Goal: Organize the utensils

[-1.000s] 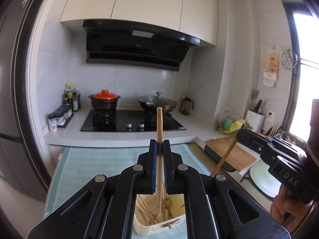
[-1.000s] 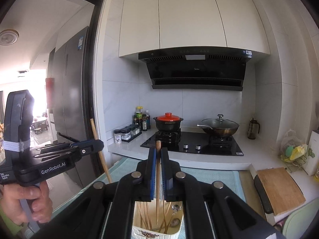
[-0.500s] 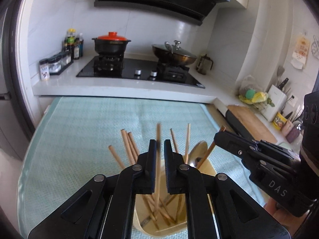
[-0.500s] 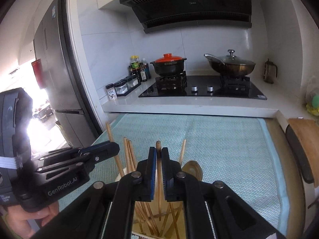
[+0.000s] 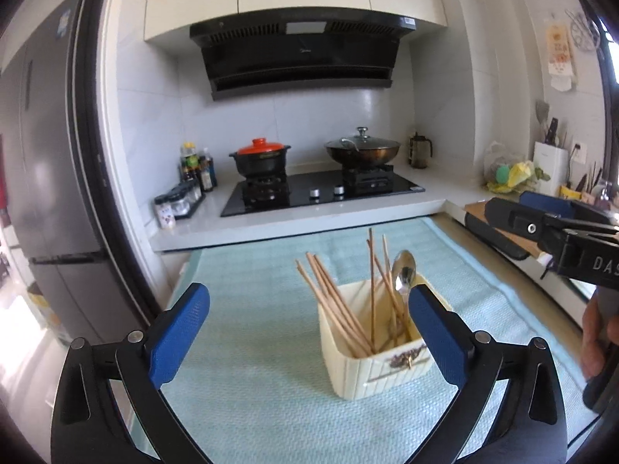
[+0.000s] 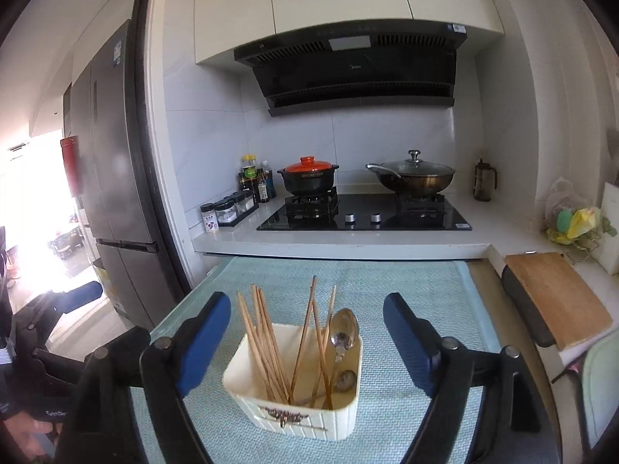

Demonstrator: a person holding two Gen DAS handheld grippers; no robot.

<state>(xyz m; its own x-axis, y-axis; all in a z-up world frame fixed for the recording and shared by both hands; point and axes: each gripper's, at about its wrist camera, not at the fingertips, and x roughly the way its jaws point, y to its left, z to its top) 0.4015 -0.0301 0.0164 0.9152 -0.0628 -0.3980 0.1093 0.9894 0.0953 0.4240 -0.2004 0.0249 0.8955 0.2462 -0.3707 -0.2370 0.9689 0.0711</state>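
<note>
Pale green mat (image 6: 406, 290), covering the table up to the white counter at its far edge. Left gripper (image 5: 309, 328), blue-padded fingers (image 5: 178, 332) spread wide, jaws just opened, nothing pinched; the right-hand pad overlaps the holder's right rim in view, contact not determinable. Right gripper (image 6: 307, 344), jaws just opened, released, pads standing either side of the holder and apart from it. Cream utensil holder (image 6: 294, 417), rectangular, ribbed, dark emblem on its front, standing upright on the mat near the table's near edge. Wooden chopsticks (image 6: 267, 344), a loose bundle standing in the holder, leaning in several directions. Metal spoon (image 6: 342, 328), bowl up, at the holder's right side; a second spoon (image 6: 344, 381) lower inside.
</note>
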